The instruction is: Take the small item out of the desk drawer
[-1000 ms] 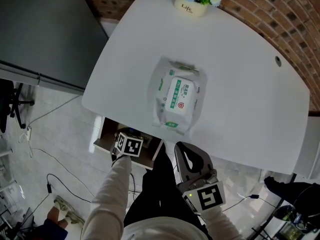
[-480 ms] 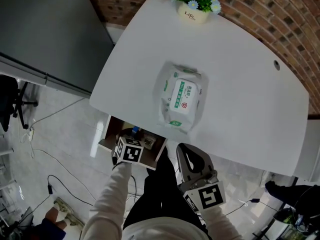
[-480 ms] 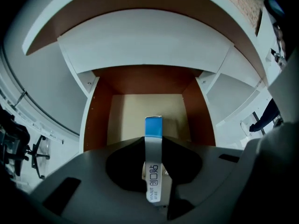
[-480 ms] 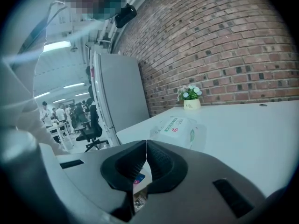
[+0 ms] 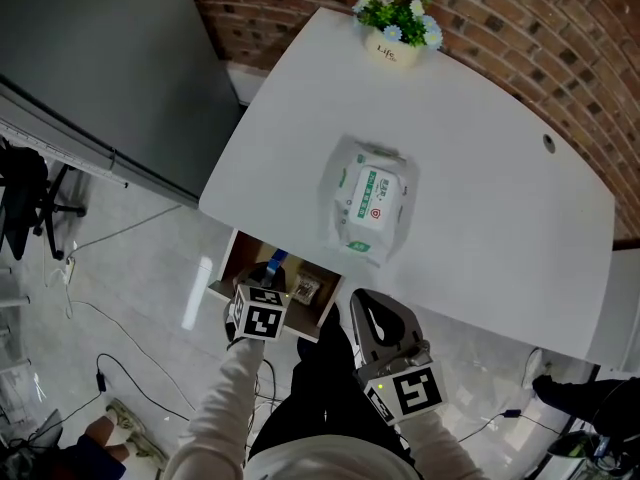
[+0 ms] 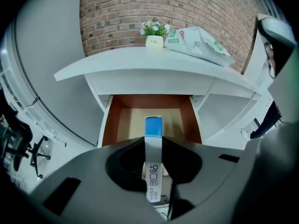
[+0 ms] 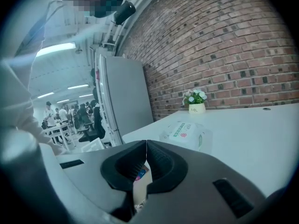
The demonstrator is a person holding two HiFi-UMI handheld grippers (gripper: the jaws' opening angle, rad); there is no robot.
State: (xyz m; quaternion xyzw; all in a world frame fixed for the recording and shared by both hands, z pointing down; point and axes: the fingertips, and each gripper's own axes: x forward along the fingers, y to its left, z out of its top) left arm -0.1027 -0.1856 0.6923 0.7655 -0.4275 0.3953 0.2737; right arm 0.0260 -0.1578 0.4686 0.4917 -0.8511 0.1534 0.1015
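The left gripper (image 5: 270,276) clamps a small blue-topped box (image 6: 153,143) upright above the open drawer (image 5: 236,260). The taking-out step seems nearly done. Next, the box probably must go onto the desk (image 5: 480,228). The right gripper (image 5: 370,308) is closed and empty.

Head view: jaws of left claw (image 5: 270,276) hidden under its marker cube (image 5: 258,315). Slim white box w/ blue end (image 5: 276,260) mostly covered, only blue tip shows. Brown wooden drawer (image 5: 228,264) rear sits under white tabletop (image 5: 480,198); bits inside too small to ID.
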